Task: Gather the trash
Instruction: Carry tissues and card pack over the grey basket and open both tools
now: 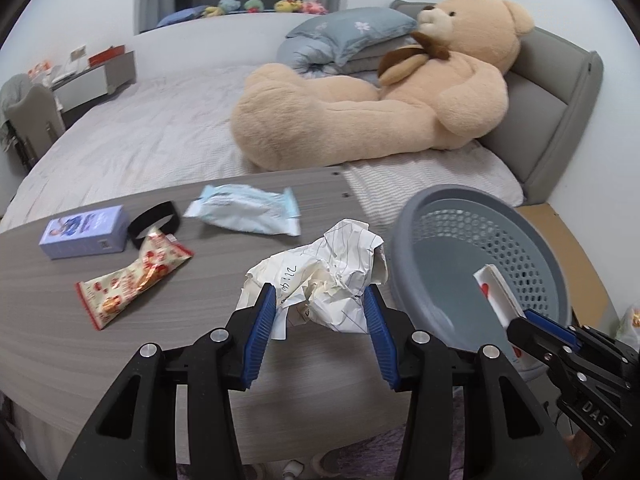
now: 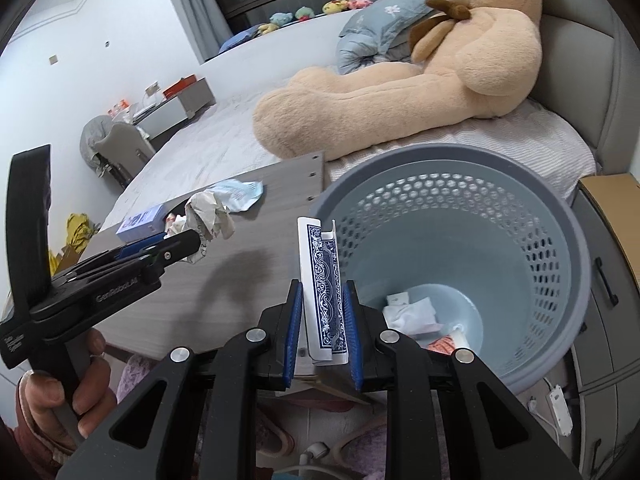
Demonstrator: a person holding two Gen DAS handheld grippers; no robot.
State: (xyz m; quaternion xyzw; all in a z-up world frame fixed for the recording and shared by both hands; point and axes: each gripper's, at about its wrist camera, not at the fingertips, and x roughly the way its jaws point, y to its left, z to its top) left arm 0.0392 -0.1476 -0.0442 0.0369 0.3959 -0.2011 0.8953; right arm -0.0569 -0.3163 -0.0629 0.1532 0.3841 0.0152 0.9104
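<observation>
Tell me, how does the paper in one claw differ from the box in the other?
The crumpled paper is a shapeless white wad with handwriting; the card box is flat-sided, with a blue ornate pattern. The paper sits on the table between the left gripper; the box is held upright by the right gripper at the gray basket's rim. Both are gripped.

You read "DAS" on right gripper [image 1: 530, 322] body, seen from left wrist. "GenRobot.AI" on left gripper [image 2: 188, 242] body, seen from right wrist. Handwriting on crumpled paper [image 1: 328, 276] illegible.
</observation>
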